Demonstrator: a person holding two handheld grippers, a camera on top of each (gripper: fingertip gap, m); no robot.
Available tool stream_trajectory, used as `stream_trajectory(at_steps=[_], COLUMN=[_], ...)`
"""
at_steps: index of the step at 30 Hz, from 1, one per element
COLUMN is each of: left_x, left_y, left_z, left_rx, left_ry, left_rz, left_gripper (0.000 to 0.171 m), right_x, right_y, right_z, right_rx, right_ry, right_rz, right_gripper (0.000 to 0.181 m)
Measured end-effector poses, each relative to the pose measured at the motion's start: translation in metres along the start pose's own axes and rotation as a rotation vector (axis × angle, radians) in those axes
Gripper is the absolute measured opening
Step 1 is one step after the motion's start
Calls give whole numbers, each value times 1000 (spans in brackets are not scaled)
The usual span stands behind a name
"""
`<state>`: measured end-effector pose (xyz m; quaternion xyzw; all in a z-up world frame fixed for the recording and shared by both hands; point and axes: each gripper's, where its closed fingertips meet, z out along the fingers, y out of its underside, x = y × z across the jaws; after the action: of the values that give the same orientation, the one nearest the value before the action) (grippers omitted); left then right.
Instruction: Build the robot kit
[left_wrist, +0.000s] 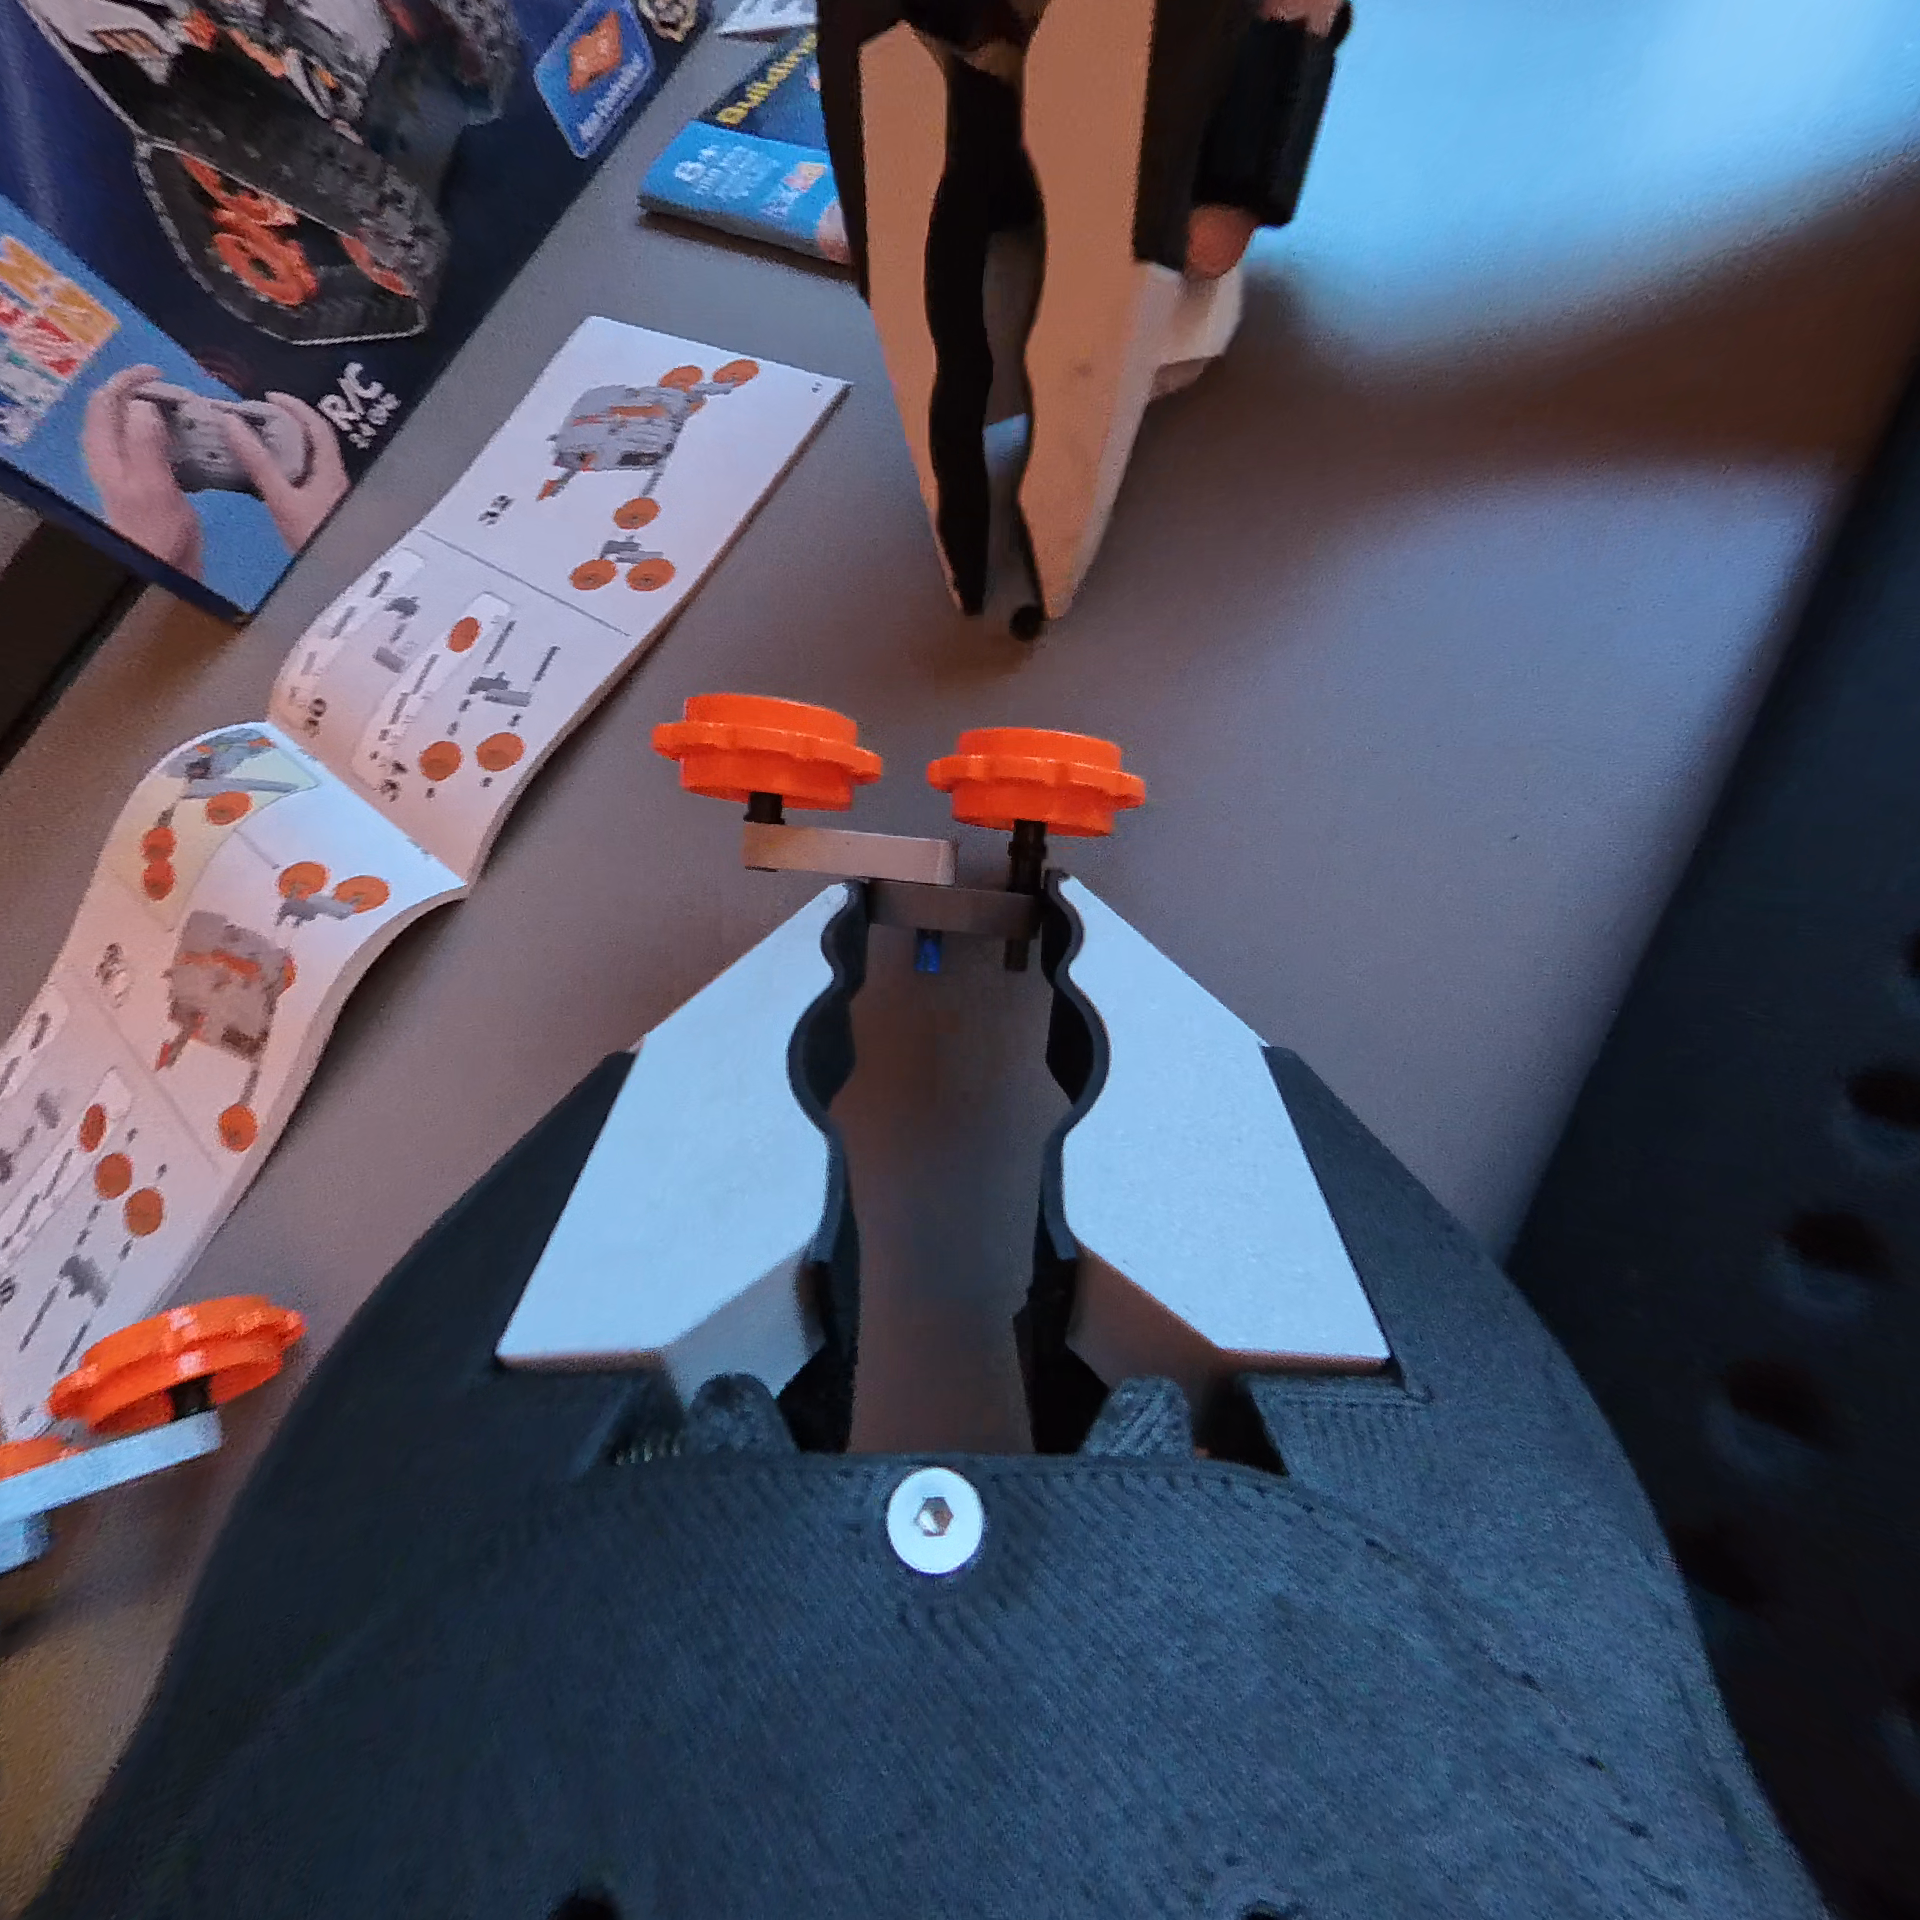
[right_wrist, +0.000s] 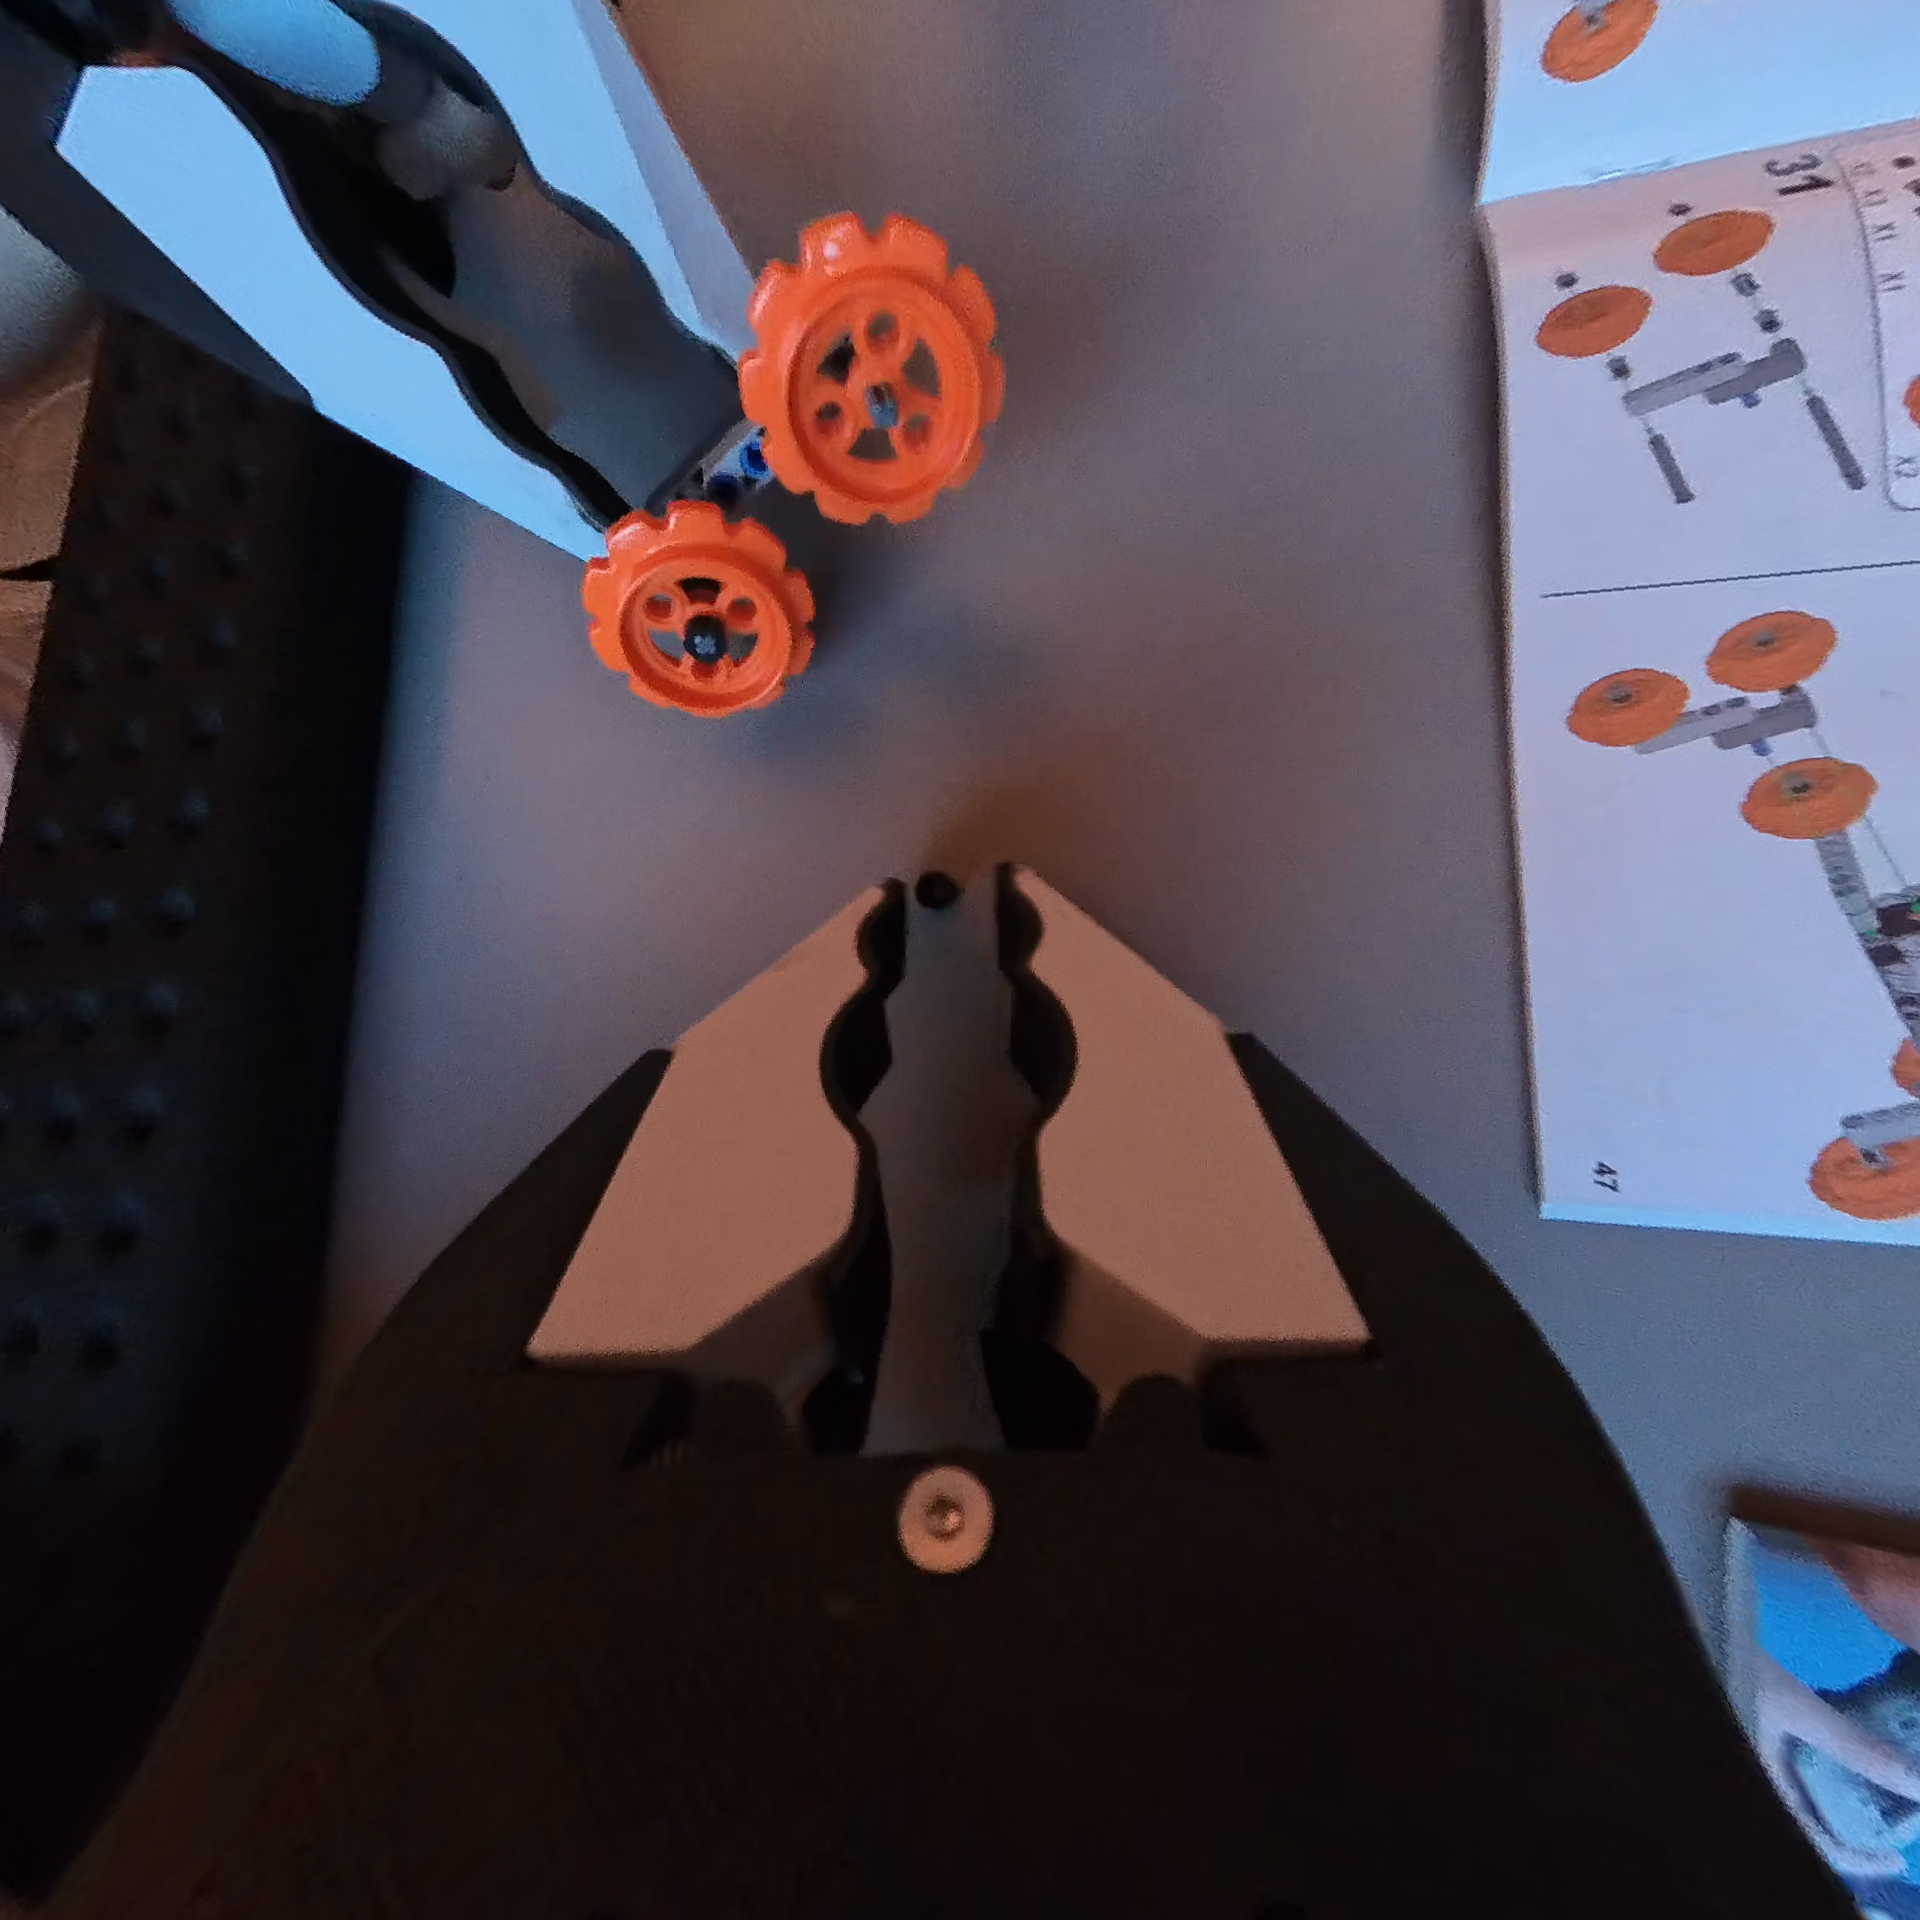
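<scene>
My left gripper (left_wrist: 951, 902) is shut on the grey beam (left_wrist: 906, 864) of a small toy assembly and holds it above the grey table (left_wrist: 1351, 831). Two orange toothed wheels (left_wrist: 767, 764) (left_wrist: 1036, 779) sit on black axles on that beam. In the right wrist view the left gripper (right_wrist: 665, 488) comes in from the upper left, with the two wheels (right_wrist: 873, 364) (right_wrist: 698, 608) face on. My right gripper (right_wrist: 945, 883) is shut on a small black pin (right_wrist: 932, 888) at its tips. It (left_wrist: 1003, 613) points down just beyond the wheels, and the pin (left_wrist: 1023, 623) sticks out of its tips.
An open instruction booklet (left_wrist: 520, 623) (right_wrist: 1714, 727) lies left of the assembly. A blue toy box (left_wrist: 208, 260) and a blue leaflet (left_wrist: 748, 177) lie behind it. Another orange-wheel assembly (left_wrist: 156, 1371) lies at the lower left. A black studded plate (left_wrist: 1766, 1143) (right_wrist: 156, 831) borders the table. One gripper's finger ends stand about 8 centimeters off the other's. The black studded plate (left_wrist: 1766, 1143) lies around 11 centimeters away from my left fingertips. The right camera catches it too, in the right wrist view (right_wrist: 249, 686).
</scene>
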<state>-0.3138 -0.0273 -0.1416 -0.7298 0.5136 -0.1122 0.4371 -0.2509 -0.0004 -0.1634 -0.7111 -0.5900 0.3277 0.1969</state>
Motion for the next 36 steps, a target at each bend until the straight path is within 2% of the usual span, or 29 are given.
stream_trajectory(at_steps=[2, 6, 8, 11, 14, 19, 23, 24, 26, 29, 31, 36], left_x=[-4, -3, -1, -1, -1, 2, 4, 5, -5, -22, -26, -22], left_y=[-3, -10, -13, -15, -17, -48, -62, -67, -78, -98, -109, -127], left_z=[-5, -11, -12, -12, -14, -29, -55, -66, -89, -114, -119, -120], left_rx=[2, -3, -13, -31, -21, 157, 289, 358, 532, 761, 832, 879], left_ry=[-53, -120, -137, -159, -173, -186, -59, 7, 110, 261, 306, 312], left_rz=[23, 104, 141, 183, 195, 147, -33, -109, -286, -483, -514, -445], left_gripper=[32, 32, 32, 32, 32, 33, 69, 68, 42, 28, 27, 19], right_x=[-2, -22, -30, -32, -28, -43, -58, -60, -68, -84, -92, -105], right_y=[-14, -78, -85, -84, -89, -105, -128, -131, -138, -151, -158, -162], right_z=[-7, -19, -9, 5, 3, -25, -57, -63, -75, -86, -88, -83], right_rx=[59, 349, 355, 333, 349, 343, 372, 369, 378, 414, 428, 404], right_ry=[19, -6, -29, -44, -22, 36, 45, 45, 25, -27, -56, -87], right_rz=[-32, -85, -100, -97, -90, -232, -306, -319, -353, -392, -408, -424], right_gripper=[28, 55, 60, 59, 39, 38, 38, 38, 38, 38, 38, 38])
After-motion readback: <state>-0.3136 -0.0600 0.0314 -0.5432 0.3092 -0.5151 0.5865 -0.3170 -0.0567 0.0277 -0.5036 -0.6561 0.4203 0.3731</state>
